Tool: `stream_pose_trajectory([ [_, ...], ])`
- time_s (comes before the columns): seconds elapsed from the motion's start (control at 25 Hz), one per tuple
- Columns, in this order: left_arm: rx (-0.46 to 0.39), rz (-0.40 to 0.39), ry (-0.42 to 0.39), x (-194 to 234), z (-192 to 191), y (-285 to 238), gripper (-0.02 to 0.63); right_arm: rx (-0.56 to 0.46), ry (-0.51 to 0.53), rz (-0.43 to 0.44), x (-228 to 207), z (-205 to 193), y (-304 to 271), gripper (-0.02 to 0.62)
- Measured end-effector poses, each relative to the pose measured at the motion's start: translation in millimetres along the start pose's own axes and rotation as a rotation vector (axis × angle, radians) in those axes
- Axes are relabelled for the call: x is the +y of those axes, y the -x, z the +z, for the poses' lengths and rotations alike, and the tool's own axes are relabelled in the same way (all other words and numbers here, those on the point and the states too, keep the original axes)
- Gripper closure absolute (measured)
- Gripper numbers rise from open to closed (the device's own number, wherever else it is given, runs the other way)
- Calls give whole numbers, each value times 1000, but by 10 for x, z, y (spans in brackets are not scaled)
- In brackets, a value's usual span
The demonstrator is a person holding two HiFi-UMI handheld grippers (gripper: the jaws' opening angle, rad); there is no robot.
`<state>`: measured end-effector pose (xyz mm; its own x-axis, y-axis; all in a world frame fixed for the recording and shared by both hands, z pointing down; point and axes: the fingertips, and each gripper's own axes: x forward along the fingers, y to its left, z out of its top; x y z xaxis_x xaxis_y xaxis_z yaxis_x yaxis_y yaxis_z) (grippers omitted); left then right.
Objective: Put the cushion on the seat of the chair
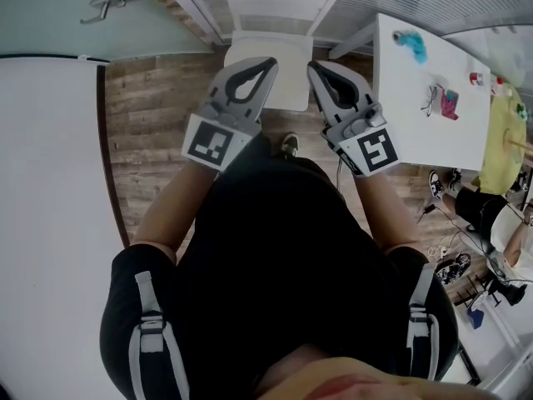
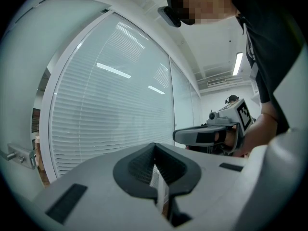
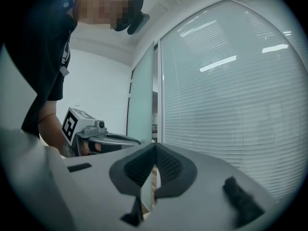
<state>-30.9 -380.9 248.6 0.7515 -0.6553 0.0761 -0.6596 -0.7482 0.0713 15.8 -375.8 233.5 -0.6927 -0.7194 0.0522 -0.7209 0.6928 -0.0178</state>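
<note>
No cushion shows clearly in any view. The white wooden chair (image 1: 279,7) stands ahead, its seat (image 1: 287,52) plain white. The left gripper (image 1: 268,63) and right gripper (image 1: 315,67) hover over it, fingers pressed together, holding nothing. Unless that white is the cushion, I'd judge finding it comes next.

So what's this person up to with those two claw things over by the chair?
A person stands facing a white chair on a wooden floor, holding the left gripper and the right gripper side by side, pointed toward it. Both have their jaws closed on nothing. No cushion shows in any view, so putting one on the seat has not visibly begun. A white table stands to the right.
</note>
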Motion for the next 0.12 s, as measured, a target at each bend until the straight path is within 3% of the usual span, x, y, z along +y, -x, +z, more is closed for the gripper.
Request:
stream_pose_trajectory([
  [0.12,1,2,-2,-3,-21,-21,595,1,-1,-2,-33,-26,12,580],
])
